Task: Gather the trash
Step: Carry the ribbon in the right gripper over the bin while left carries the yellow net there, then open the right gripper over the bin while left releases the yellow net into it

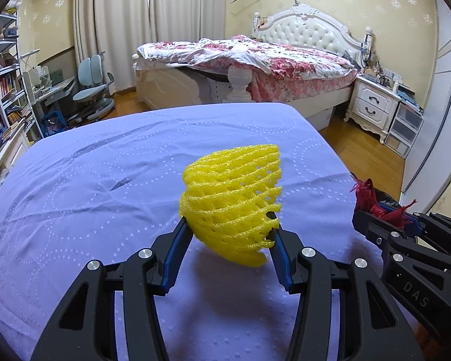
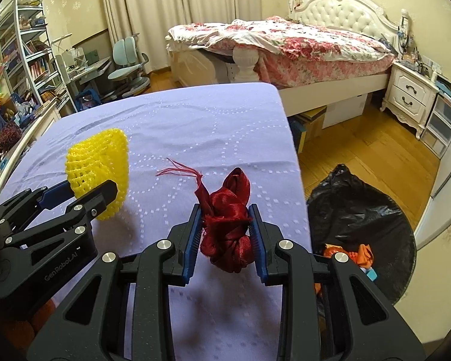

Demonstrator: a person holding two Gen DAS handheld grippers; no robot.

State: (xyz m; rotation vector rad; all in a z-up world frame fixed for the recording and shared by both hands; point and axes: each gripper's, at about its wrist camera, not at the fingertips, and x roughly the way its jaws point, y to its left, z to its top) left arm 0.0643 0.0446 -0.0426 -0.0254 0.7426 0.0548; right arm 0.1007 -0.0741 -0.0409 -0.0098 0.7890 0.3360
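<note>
My left gripper (image 1: 229, 224) is shut on a yellow foam fruit net (image 1: 233, 198), held clear above the lilac-covered table (image 1: 90, 180). In the right wrist view the same yellow net (image 2: 97, 165) shows at the left, pinched in the left gripper (image 2: 84, 192). My right gripper (image 2: 225, 219) is shut on a bundle of dark red ribbon (image 2: 228, 228), frayed threads trailing from its top. That red ribbon (image 1: 368, 194) and the right gripper (image 1: 385, 216) also appear at the right edge of the left wrist view. A bin lined with a black bag (image 2: 360, 216) stands on the floor right of the table, with orange scraps inside.
The table's right edge (image 2: 297, 162) drops to a wooden floor (image 2: 375, 150). Beyond stand a bed (image 2: 285, 48) with a floral quilt, a white nightstand (image 2: 409, 96), plastic drawers, a desk with a blue chair (image 2: 129, 60) and bookshelves (image 2: 24, 54) on the left.
</note>
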